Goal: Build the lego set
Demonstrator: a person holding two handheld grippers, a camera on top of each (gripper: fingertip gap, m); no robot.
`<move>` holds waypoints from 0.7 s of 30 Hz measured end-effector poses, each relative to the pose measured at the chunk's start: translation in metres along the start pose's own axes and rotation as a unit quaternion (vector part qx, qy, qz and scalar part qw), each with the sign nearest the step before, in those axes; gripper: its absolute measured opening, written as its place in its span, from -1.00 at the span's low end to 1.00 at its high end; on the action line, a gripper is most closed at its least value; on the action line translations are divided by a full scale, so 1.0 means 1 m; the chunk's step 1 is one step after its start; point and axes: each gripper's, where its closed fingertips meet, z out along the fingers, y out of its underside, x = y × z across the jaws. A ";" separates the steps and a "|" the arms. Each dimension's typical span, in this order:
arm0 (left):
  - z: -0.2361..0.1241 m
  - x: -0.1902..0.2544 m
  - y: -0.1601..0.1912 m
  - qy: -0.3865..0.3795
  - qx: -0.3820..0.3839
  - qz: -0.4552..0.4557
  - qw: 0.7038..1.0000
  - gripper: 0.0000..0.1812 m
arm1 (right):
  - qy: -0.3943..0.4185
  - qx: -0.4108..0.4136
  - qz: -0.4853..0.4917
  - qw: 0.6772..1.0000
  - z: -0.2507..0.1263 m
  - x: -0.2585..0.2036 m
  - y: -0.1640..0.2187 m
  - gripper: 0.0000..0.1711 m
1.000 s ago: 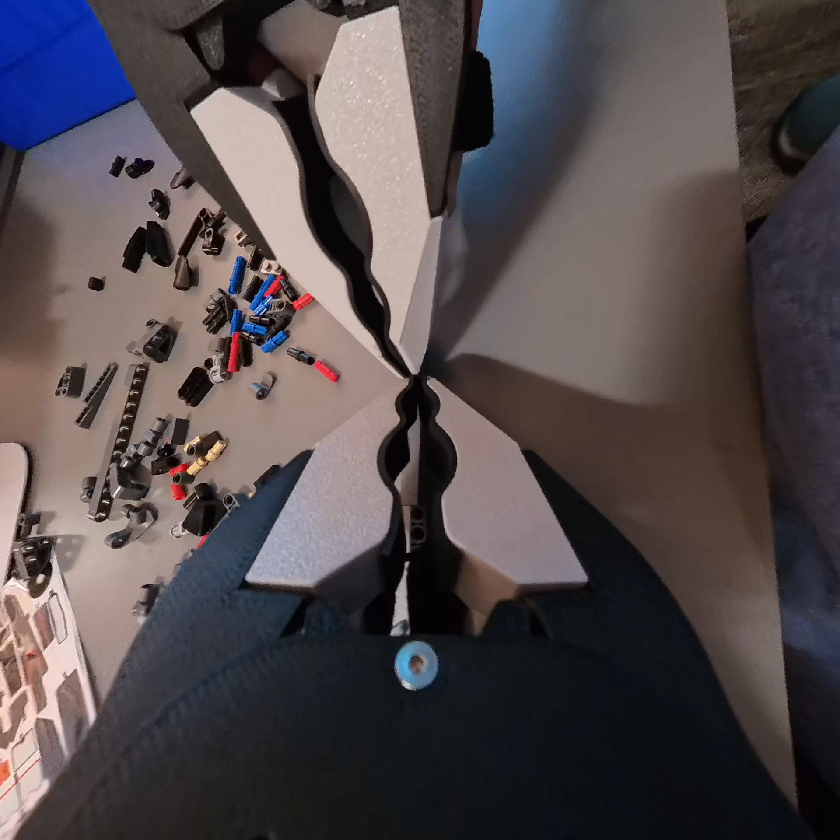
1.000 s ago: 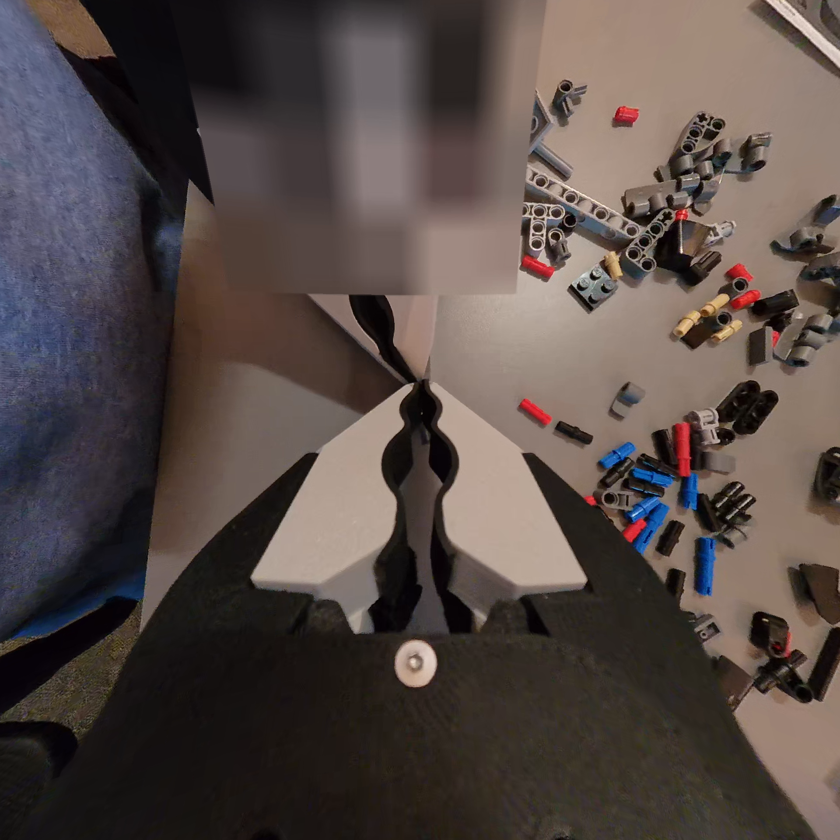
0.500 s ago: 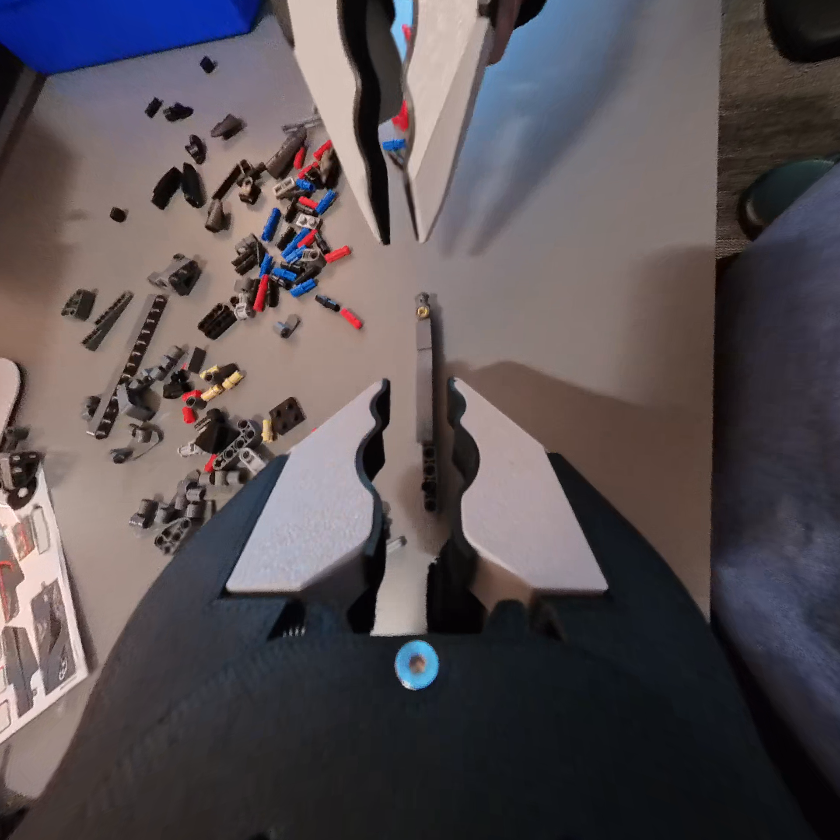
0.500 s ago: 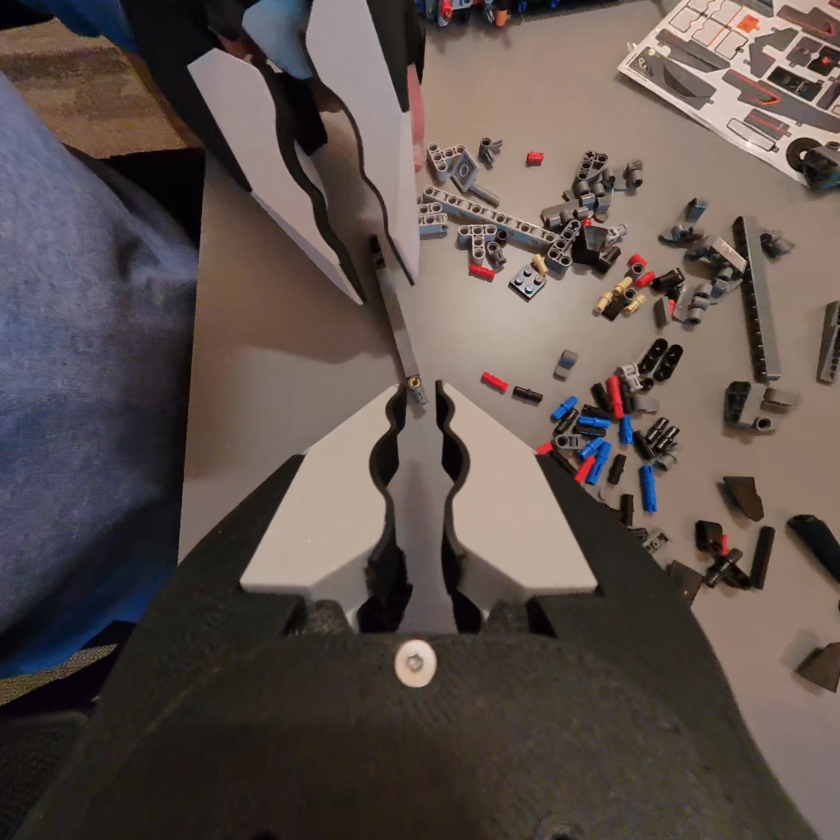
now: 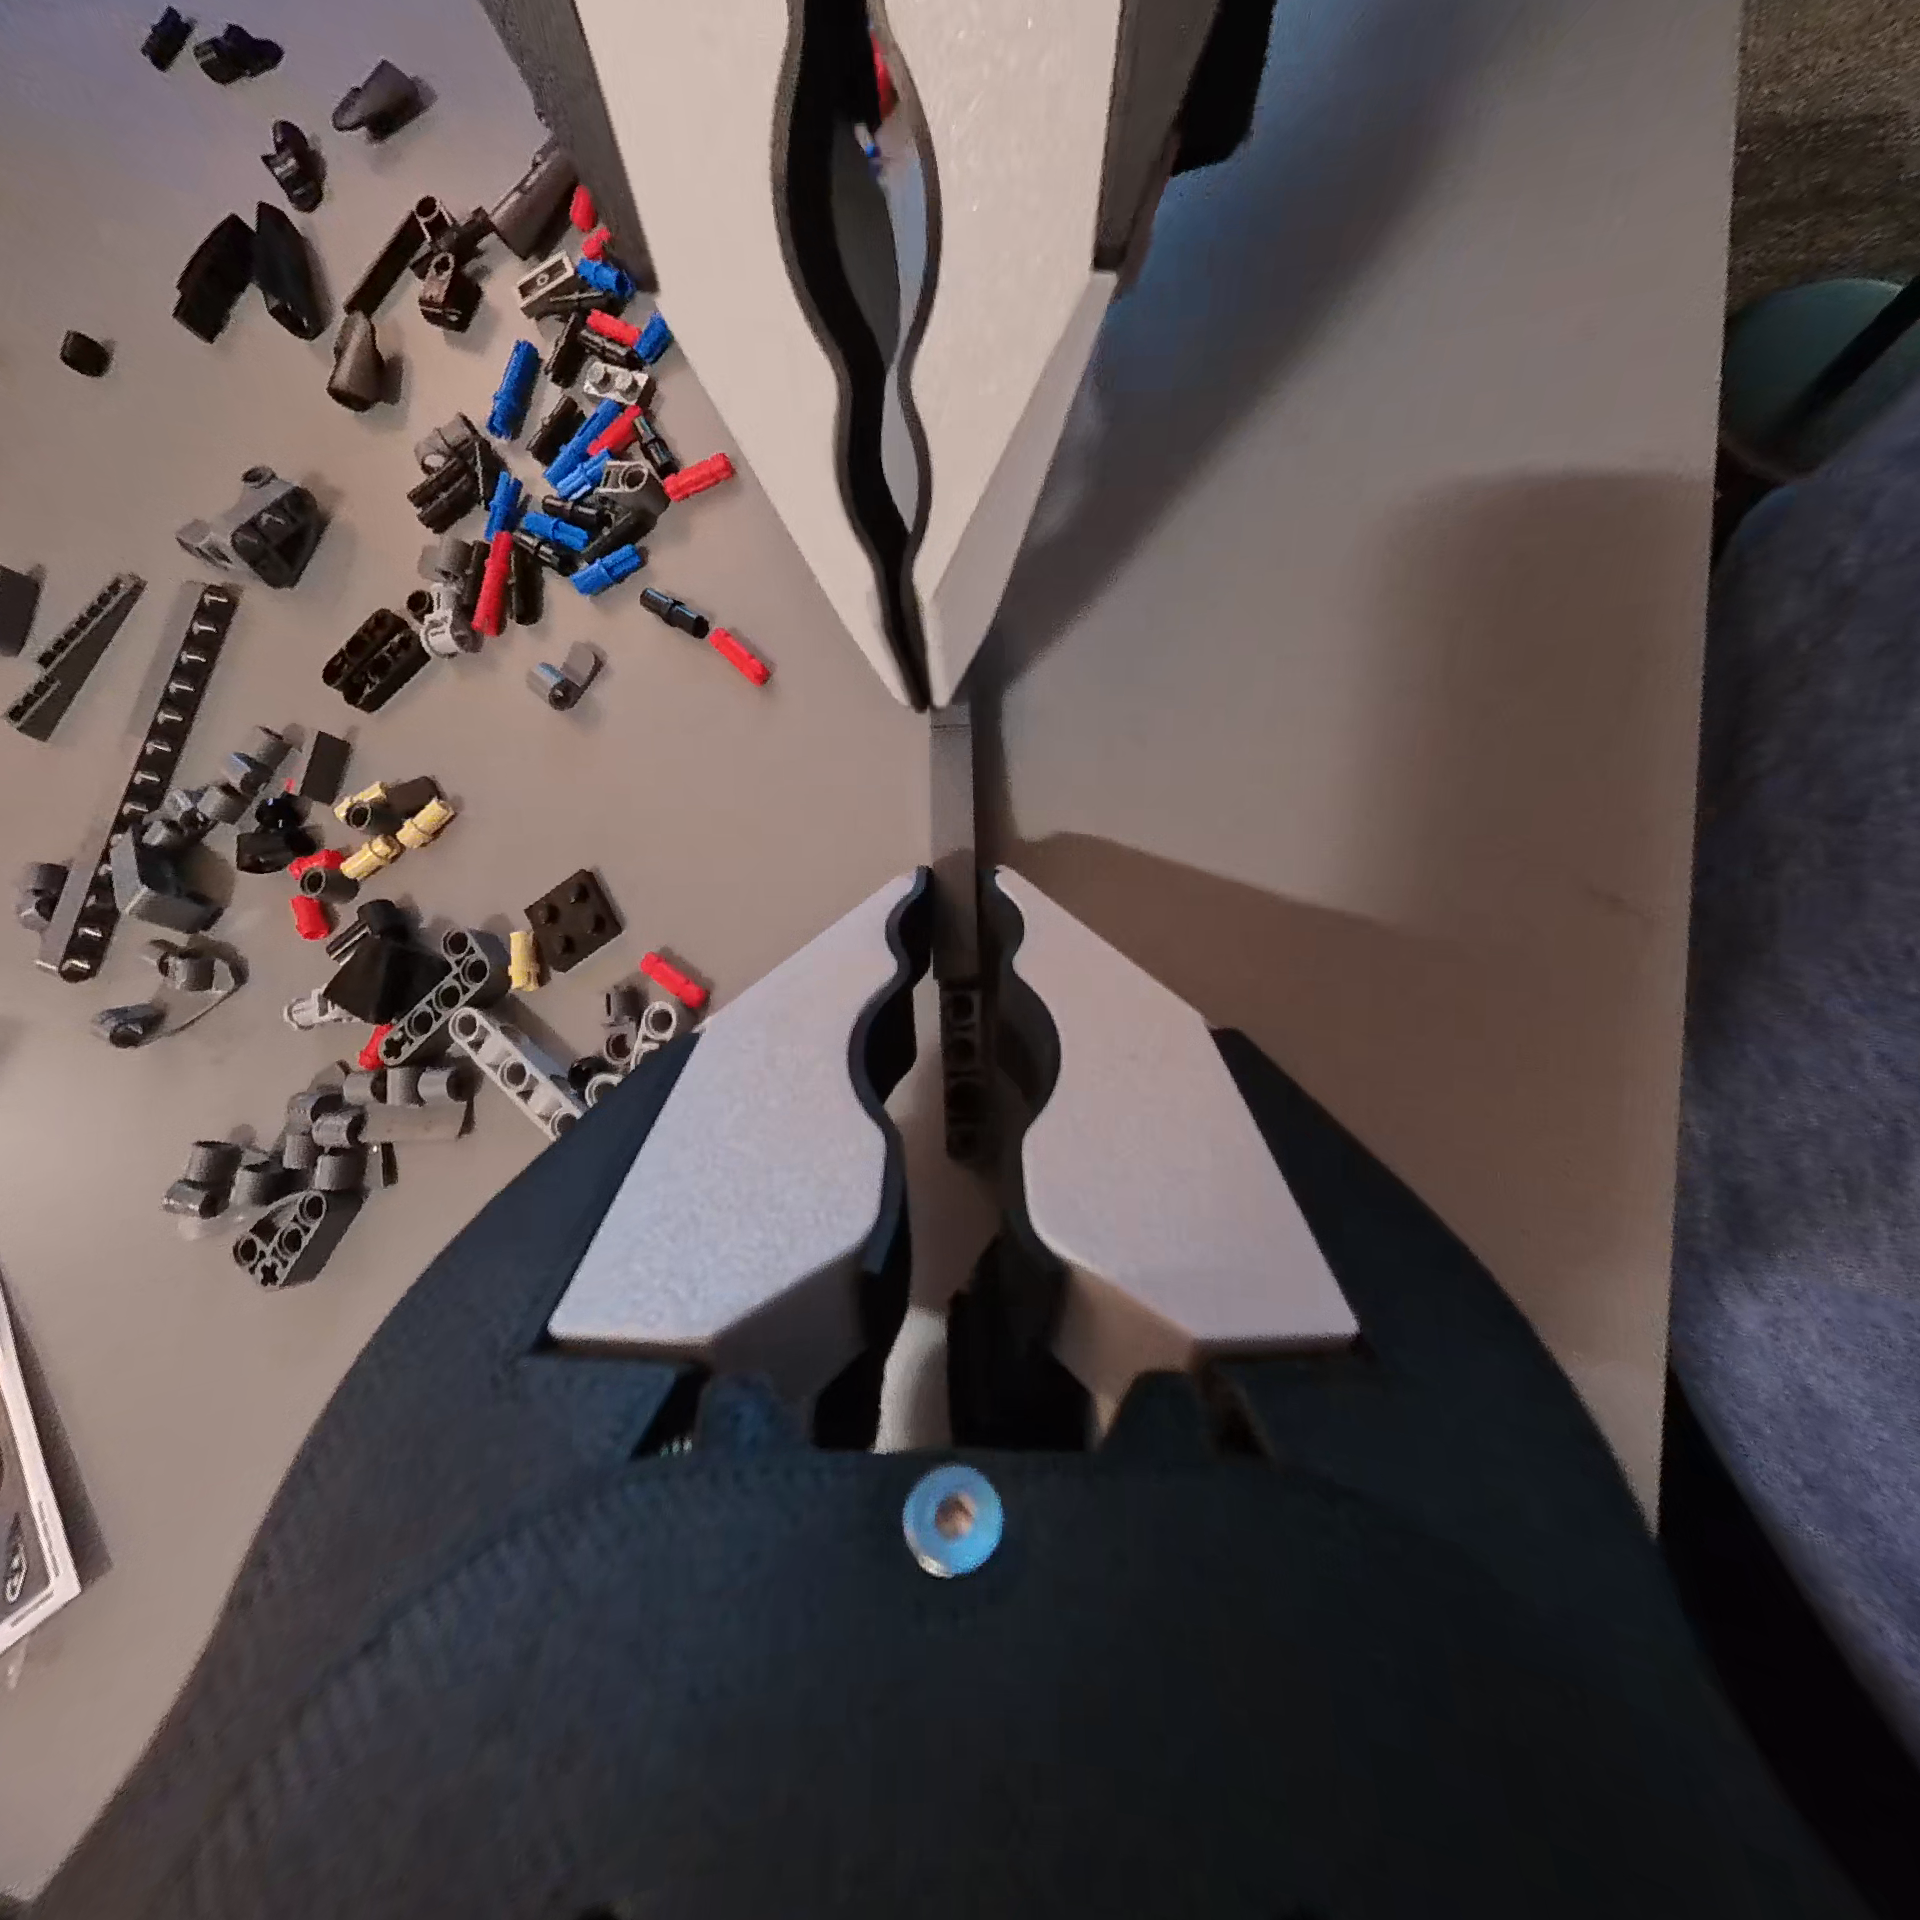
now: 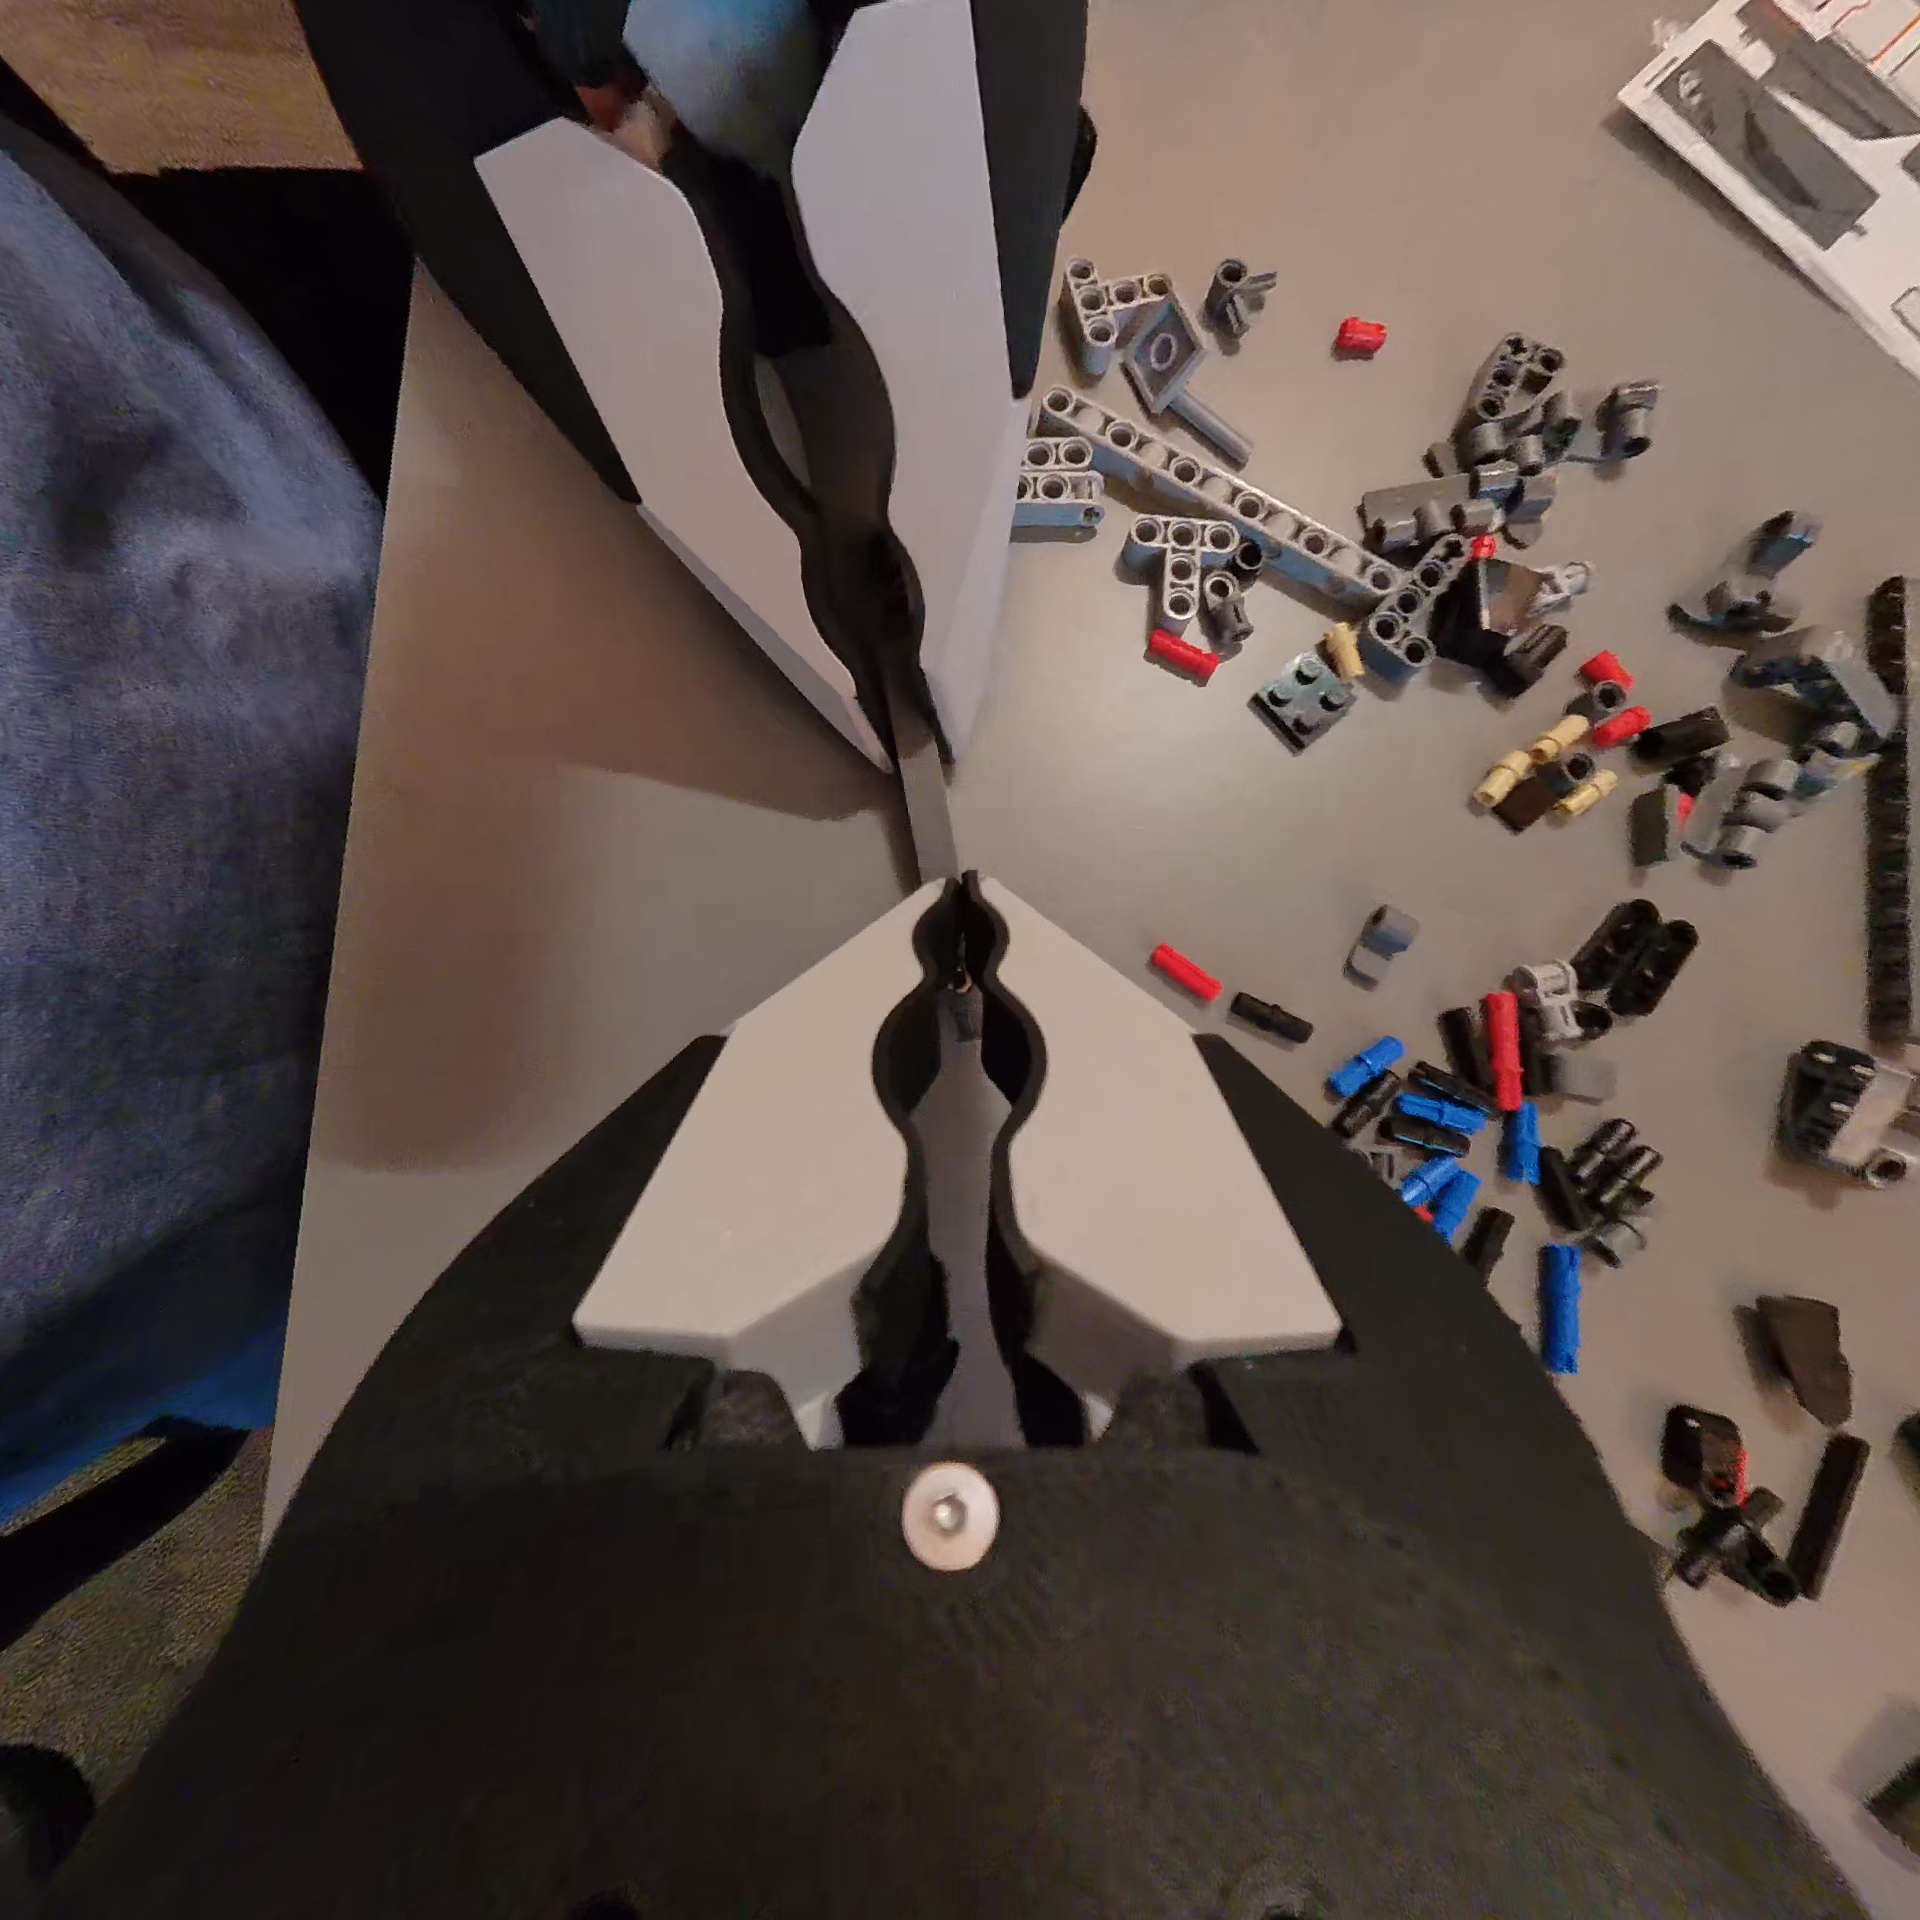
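Dark grey beam [image 5: 953, 821], long and slim, spanning the gap between the two tools above the bare near side of the grey table [image 5: 1351, 727]. Held at one end by the left gripper [image 5: 954, 883], fingers drawn narrow around it, pin holes showing along the part lying between the fingers. Gripped at the other end by the right gripper [image 6: 961, 891], closed almost tip to tip on the beam's end, with something small and pale lodged just behind the tips; whether a pin or part of the beam, impossible to tell. Judging by this, very early in the build: only a single beam in hand, possibly with one small fitting being seated. Nearly everything else left loose: a scatter of blue pins [image 6: 1455, 1132], red pins [image 5: 740, 657], tan connectors [image 5: 395, 831], black pieces and grey liftarms [image 6: 1205, 488] spread well apart from the beam toward the far side of the table. Printed sheet [image 6: 1787, 156] lying at the table's corner. No larger assembly visible anywhere, so most of the set still to be joined.
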 end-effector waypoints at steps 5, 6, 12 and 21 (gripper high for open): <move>0.000 0.000 0.000 0.007 -0.002 -0.011 1.000 -0.93 | -0.005 -0.010 -0.002 1.000 0.002 -0.001 0.002 -1.00; 0.000 -0.001 0.000 0.009 -0.002 -0.013 1.000 -0.93 | -0.006 -0.010 -0.001 1.000 0.002 -0.001 0.002 -1.00; 0.001 0.000 0.001 0.029 -0.006 -0.034 0.999 -0.93 | -0.008 -0.016 -0.003 1.000 0.003 -0.001 0.002 -1.00; 0.001 -0.001 0.000 0.046 -0.004 -0.056 0.997 -0.93 | -0.025 0.004 0.018 1.000 -0.003 0.003 -0.003 -1.00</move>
